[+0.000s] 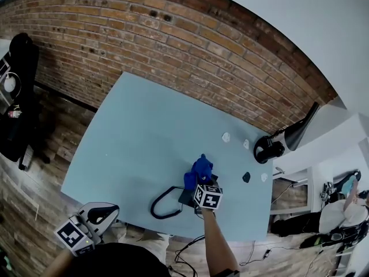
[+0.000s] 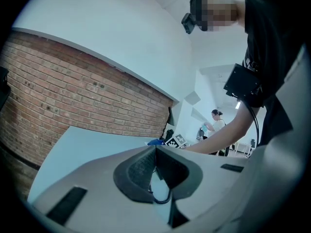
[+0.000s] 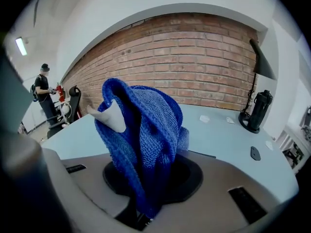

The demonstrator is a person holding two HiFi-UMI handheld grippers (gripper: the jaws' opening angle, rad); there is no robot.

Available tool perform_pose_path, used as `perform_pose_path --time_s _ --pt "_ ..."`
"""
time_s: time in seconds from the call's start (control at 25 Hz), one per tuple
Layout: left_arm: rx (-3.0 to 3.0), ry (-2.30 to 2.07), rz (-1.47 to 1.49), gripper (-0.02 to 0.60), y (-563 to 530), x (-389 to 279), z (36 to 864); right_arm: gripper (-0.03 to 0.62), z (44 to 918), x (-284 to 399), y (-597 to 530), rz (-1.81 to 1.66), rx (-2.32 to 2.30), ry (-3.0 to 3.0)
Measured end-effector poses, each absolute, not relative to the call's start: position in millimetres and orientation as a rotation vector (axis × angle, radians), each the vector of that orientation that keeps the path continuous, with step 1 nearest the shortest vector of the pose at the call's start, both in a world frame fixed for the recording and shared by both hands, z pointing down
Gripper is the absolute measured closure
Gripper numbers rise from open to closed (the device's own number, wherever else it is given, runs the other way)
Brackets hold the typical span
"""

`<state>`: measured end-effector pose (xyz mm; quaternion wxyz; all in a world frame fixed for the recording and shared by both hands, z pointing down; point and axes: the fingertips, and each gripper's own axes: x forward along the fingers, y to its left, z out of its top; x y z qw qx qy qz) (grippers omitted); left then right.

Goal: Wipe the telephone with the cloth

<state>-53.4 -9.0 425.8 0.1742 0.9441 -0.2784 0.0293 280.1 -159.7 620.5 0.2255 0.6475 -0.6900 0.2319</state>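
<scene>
**Cloth poised over the telephone at the near edge**

The cloth [image 3: 141,135] is clamped, bunched upright, in the closed jaws of the right gripper [image 1: 201,185]. The telephone [image 1: 185,198] lies just beneath it at the near edge of the table [image 1: 132,143], largely hidden, with its cord [image 1: 161,208] looped leftward. The left gripper [image 1: 97,215], closed on nothing, is held well apart at the near-left corner. Small scraps [image 1: 226,137] lie farther right, clear of the wipe.

Blue cloth [image 3: 141,125] bunched upright, clamped in right tongs [image 3: 148,188]; pale table [image 3: 218,135] beyond; brick wall [image 3: 194,62] behind
</scene>
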Motion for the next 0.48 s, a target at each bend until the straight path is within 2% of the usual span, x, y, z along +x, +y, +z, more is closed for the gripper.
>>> perform_pose_path --time_s 0.48 --pt "2.717 -0.735 0.087 0.569 0 -53 430 0.497 634 267 -141 0.65 1.785 -1.883"
